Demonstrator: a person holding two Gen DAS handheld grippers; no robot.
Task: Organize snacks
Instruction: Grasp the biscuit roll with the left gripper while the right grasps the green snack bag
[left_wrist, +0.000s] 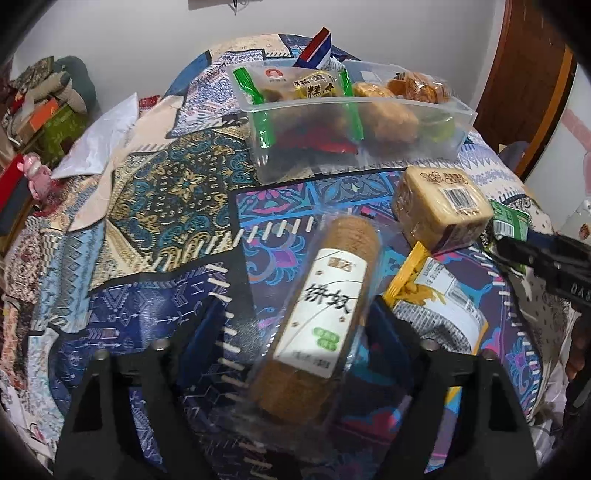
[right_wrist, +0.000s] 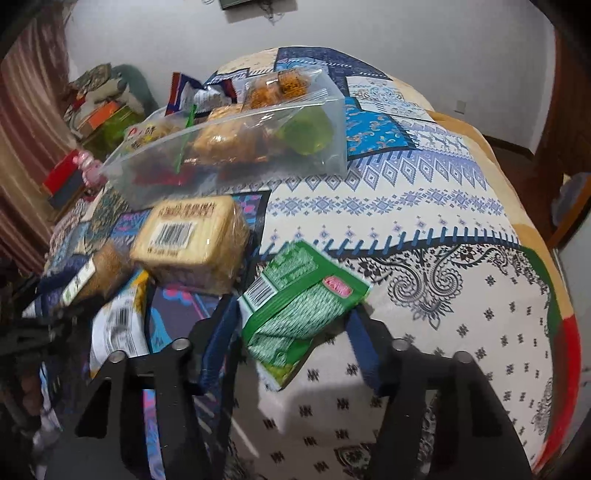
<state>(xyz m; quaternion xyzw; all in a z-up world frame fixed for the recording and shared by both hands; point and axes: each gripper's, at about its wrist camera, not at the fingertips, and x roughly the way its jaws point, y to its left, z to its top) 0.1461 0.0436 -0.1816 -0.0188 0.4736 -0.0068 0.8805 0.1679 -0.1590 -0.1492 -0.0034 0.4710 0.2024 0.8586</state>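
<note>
A clear plastic bin (left_wrist: 354, 122) (right_wrist: 229, 147) holds several wrapped snacks at the far side of the patterned cloth. My left gripper (left_wrist: 295, 317) is open around a long brown biscuit pack (left_wrist: 325, 314) with a white label; the pack touches the right finger only. My right gripper (right_wrist: 291, 332) stands around a green snack packet (right_wrist: 299, 310), its fingers at the packet's sides; it shows at the right edge of the left wrist view (left_wrist: 532, 258). A square tan cake pack (left_wrist: 443, 203) (right_wrist: 192, 240) and a yellow-white packet (left_wrist: 436, 302) (right_wrist: 118, 328) lie between them.
The cloth-covered table (right_wrist: 424, 221) drops off at its right edge. A white paper (left_wrist: 103, 140) lies on its left part. Boxes, bags and a pink figure (left_wrist: 35, 173) crowd the floor left of the table. A wooden door (left_wrist: 532, 81) stands at the right.
</note>
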